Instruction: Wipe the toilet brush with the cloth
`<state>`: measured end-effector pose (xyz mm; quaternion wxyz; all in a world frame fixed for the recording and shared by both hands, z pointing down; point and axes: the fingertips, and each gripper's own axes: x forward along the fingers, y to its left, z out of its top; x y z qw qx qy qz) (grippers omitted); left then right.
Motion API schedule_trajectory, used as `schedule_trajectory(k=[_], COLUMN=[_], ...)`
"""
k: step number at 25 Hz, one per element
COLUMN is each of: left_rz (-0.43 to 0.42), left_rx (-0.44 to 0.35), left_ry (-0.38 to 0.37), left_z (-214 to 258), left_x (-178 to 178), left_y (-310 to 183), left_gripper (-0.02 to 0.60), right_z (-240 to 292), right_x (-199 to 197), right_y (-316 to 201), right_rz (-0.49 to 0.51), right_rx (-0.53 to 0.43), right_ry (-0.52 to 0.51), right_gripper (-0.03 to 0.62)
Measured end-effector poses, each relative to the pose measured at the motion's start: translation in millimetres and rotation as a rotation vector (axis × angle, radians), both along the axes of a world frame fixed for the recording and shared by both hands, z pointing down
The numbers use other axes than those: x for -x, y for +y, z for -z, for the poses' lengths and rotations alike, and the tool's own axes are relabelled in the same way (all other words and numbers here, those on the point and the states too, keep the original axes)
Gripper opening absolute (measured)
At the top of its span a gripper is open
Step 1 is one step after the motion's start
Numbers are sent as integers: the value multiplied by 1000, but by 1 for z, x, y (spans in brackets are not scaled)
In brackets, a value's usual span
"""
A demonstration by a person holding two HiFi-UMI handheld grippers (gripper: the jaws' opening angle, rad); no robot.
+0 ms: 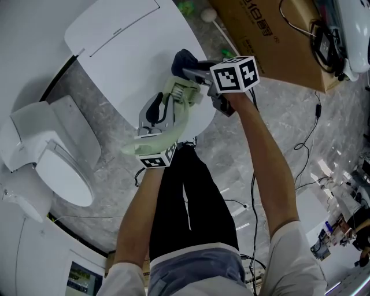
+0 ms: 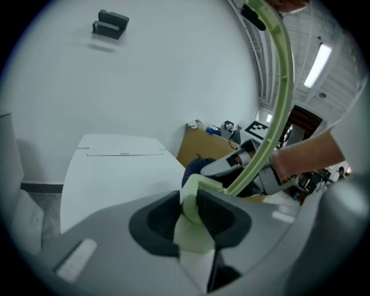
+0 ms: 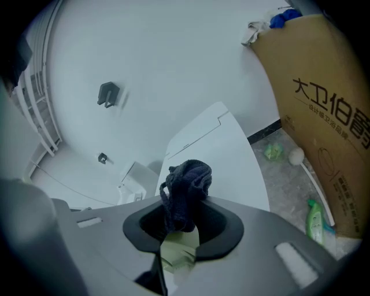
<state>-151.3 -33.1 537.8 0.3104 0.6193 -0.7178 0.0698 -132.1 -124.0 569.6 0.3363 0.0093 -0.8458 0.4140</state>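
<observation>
My left gripper is shut on a pale green toilet brush, whose curved handle arcs back past the marker cube. In the left gripper view the brush is clamped between the jaws of that gripper and bends up and to the right. My right gripper is shut on a dark blue cloth and meets the brush end just beyond the left jaws. In the right gripper view the cloth bunches up out of this gripper, with a pale green part of the brush below it.
Both grippers hover over a white slab. A toilet stands at the left. A cardboard box sits at the upper right, with a white brush and a green bottle on the marble floor beside it. Cables trail on the floor to the right.
</observation>
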Motion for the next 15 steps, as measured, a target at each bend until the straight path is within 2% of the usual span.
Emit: schedule_trajectory(k=[15], left_rz=[3], left_rx=[18], left_ry=[-19], left_z=[-1], left_x=[0], left_y=[-1], left_gripper=[0], right_z=[-12], right_x=[-10], right_y=[-3], right_rz=[-25], right_rx=[3], right_ry=[11], right_gripper=[89])
